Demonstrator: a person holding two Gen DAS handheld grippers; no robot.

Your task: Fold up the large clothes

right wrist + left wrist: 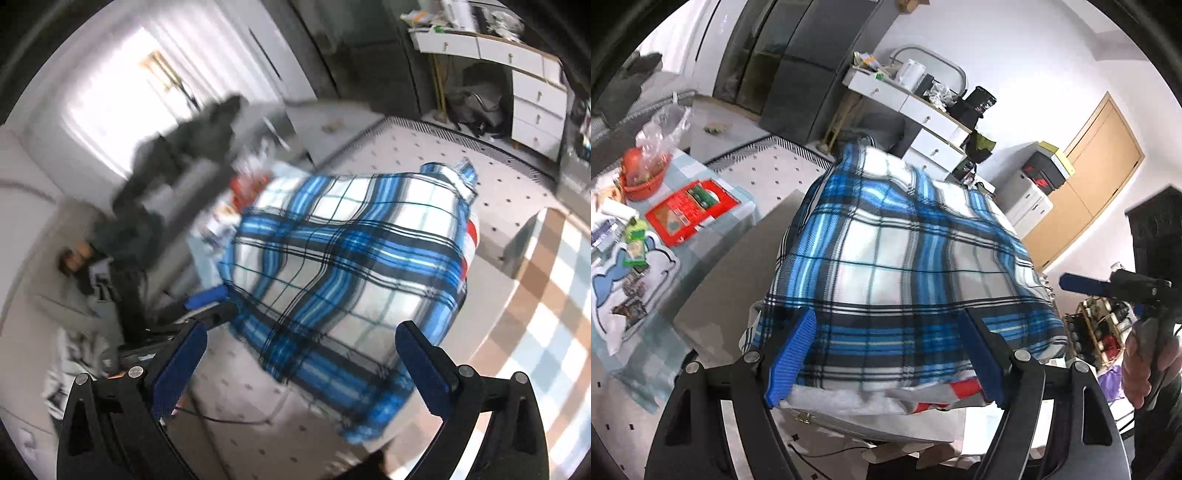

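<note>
A blue, white and black plaid shirt (pixel 905 258) lies folded on a pile of other clothes. My left gripper (pixel 886 354) is open, its blue pads on either side of the shirt's near edge, just above it. In the right wrist view the same plaid shirt (pixel 347 266) fills the middle, blurred by motion. My right gripper (pixel 295 365) is open and empty, above the shirt's near edge. The right gripper also shows in the left wrist view (pixel 1108 286), held in a hand at the right, apart from the shirt. The left gripper (pixel 207 299) shows at the shirt's left edge.
A grey and red garment (pixel 923 400) lies under the shirt. A side table (pixel 701 251) with a red box (pixel 692 210) and a red bowl stands at the left. A white desk with drawers (pixel 923 122) is at the back. A checked cloth (pixel 546 317) lies at the right.
</note>
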